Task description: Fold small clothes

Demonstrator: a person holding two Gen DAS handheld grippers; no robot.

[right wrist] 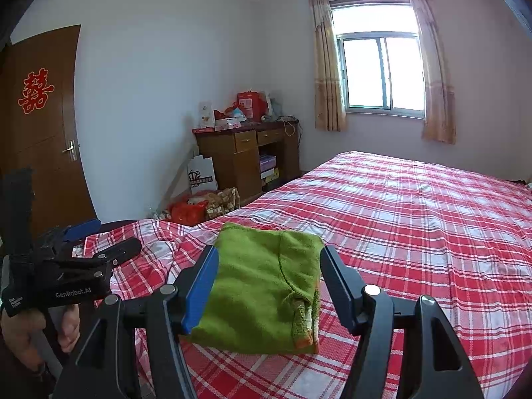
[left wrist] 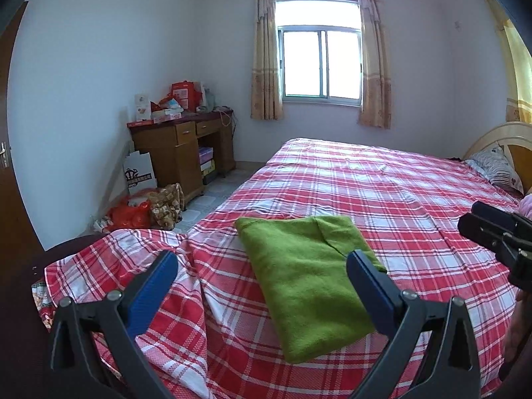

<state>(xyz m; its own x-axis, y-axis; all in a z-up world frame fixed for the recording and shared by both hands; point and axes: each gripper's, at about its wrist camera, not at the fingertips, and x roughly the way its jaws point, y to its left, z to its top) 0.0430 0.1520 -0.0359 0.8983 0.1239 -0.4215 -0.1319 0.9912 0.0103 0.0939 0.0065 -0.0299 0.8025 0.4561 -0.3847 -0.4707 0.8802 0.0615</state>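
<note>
I judged the fold essentially done: the one green garment [left wrist: 306, 286] lay as a compact rectangle near the foot corner of the bed [left wrist: 382, 179], flat on the red plaid sheet, with an orange-trimmed cuff showing at its near edge in the right wrist view. What remained, as far as I could tell, was at most a tidy-up or setting it aside; I saw no second piece waiting, so my count was one garment and two grippers. My left gripper [left wrist: 262, 262] hovered above it with fingers spread wide, holding nothing. My right gripper [right wrist: 269, 259] likewise had its fingers apart, framing the garment without pinching it.
</note>
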